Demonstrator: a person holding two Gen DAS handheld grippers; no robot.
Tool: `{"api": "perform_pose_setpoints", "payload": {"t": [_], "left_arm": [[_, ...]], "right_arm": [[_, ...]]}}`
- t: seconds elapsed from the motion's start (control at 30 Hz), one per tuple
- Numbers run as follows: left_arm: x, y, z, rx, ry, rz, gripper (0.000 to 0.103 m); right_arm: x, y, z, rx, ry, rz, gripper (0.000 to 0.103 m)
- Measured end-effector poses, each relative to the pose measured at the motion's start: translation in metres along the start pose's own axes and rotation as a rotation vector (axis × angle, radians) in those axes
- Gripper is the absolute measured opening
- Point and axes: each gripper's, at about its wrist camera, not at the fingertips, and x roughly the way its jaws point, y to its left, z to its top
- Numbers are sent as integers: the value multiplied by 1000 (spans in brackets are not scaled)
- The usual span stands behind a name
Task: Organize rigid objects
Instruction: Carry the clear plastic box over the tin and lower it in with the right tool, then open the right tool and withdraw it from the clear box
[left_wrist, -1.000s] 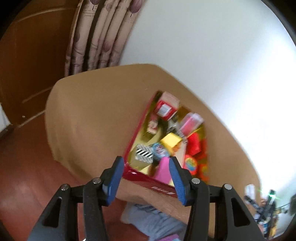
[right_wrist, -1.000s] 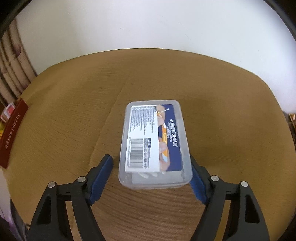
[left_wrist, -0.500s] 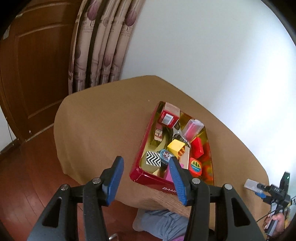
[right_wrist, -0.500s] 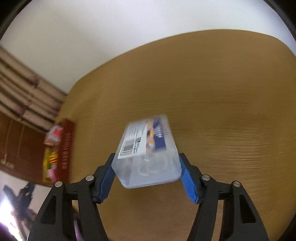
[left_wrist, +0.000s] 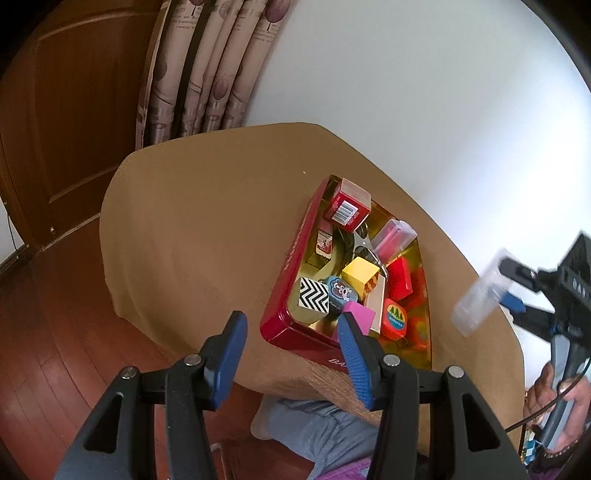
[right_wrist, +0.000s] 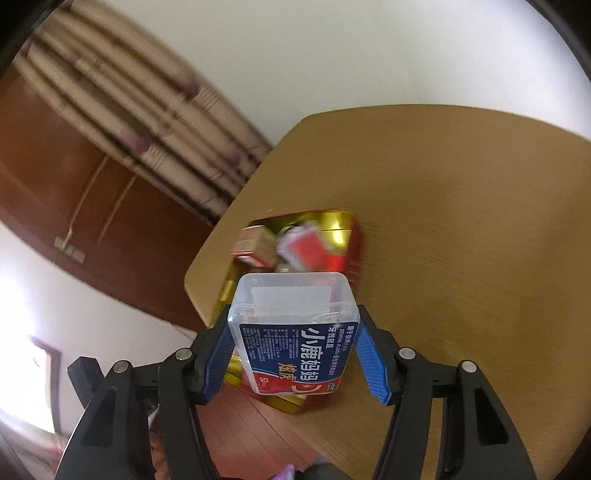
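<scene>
Step in hand: I carry the clear floss box (right_wrist: 293, 334) toward the red tin (left_wrist: 280, 295)
Right gripper (right_wrist: 291, 354): jaws closing, blue pads pinching the box, held in the air above the tin
Left gripper (left_wrist: 291, 354): spread, empty — near the tin's corner
Next move: lower into a free gap, then release
Left view only: the tin's crowded contents, in focus — the right view blurs them
</scene>
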Motion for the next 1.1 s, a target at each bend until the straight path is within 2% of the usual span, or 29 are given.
{"api": "perform_pose_setpoints", "payload": {"t": [0.13, 0.3, 0.5, 0.6, 0.7, 0.77, 0.9, 1.03, 1.1], "left_arm": [[5, 2, 0, -11, 20, -2, 52], [9, 0, 0, 4, 36, 9, 52], [17, -11, -3, 77, 58, 66, 52], [20, -20, -5, 131, 55, 110, 52], [22, -28, -6, 184, 49, 157, 52], [23, -32, -7, 208, 43, 170, 52], [22, -37, -7, 235, 30, 182, 52], [23, -41, -9, 256, 23, 196, 52], [22, -42, -10, 262, 19, 194, 52]], "right_arm": [[35, 14, 0, -21, 121, 0, 59], [76, 20, 1, -56, 225, -89, 59], [113, 16, 6, -38, 277, -104, 59], [125, 20, 7, -66, 266, -148, 60], [121, 27, 7, -130, 210, -181, 65], [116, 36, 7, -173, 137, -180, 76], [87, 56, -12, -300, -61, -257, 79], [56, 77, -54, -439, -273, -373, 99], [45, 85, -68, -456, -353, -405, 101]]}}
